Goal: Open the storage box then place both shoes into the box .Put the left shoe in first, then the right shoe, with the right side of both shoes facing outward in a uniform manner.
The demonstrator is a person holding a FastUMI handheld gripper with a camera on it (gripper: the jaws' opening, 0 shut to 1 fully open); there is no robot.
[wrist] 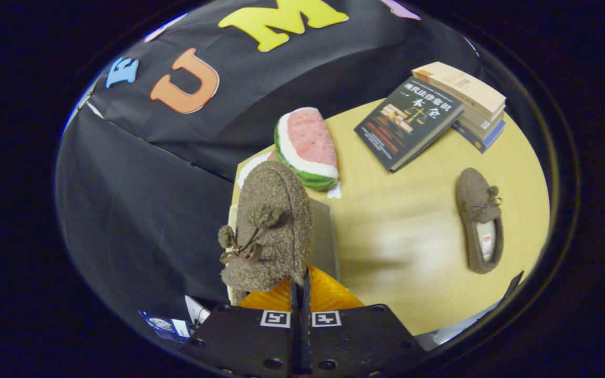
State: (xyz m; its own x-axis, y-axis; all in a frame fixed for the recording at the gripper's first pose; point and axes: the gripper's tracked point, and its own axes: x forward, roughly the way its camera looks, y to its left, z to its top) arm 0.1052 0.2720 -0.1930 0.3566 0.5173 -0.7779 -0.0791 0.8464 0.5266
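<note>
A: Gripper view first. What are the tongs (300,294) doing?

B: Their fingers are pressed close together, with only a thin slit between them, and they pinch the heel edge of the brown fuzzy shoe (268,228). That shoe stands up just ahead of the fingers, toe pointing away, its little bow and pompoms turned to the left of the tongs.

A: And the storage box?

B: Under the held shoe, right in front of the fingers, there is an orange ribbed surface (329,296) and a grey panel (324,236) rising beside the shoe on the right. I take that for the box, but I cannot tell how its lid stands.

A: Where is the second shoe?

B: The other shoe (480,220) lies flat on the yellow table (407,247), well off to the right of the tongs, opening upward, apart from everything else.

A: Anything beyond the fingers?

B: A watermelon-slice plush (306,147) sits just past the held shoe's toe. Farther right and beyond, a dark book (407,122) leans on a stack of books (470,102).
</note>
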